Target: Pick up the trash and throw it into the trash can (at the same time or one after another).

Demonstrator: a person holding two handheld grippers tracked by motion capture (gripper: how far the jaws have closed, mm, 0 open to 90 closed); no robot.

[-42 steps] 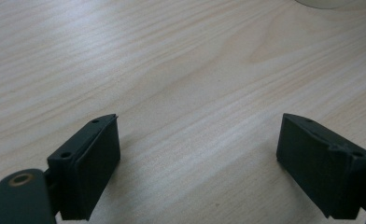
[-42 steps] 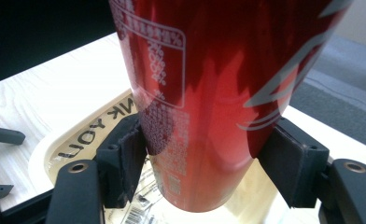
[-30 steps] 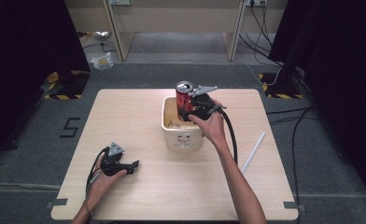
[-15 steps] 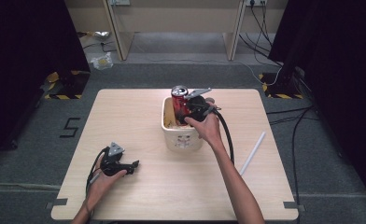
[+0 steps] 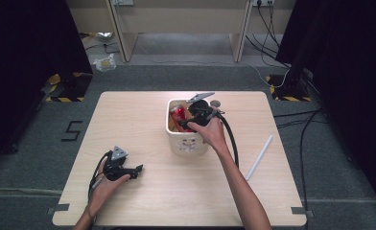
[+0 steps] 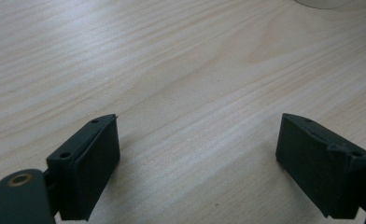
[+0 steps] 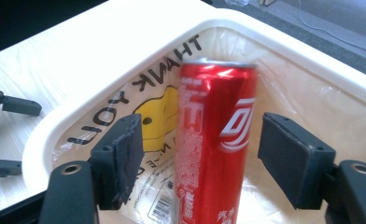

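Can (image 7: 214,140) now down inside bin (image 5: 188,143), released; right tool (image 7: 202,161) apart; left tool (image 6: 197,165) apart.

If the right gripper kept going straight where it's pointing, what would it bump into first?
Probably the red can. It stands right between the open jaws of the right gripper, inside the white bin. Past the can is the bin's plastic bag liner; the depth is hard to judge.
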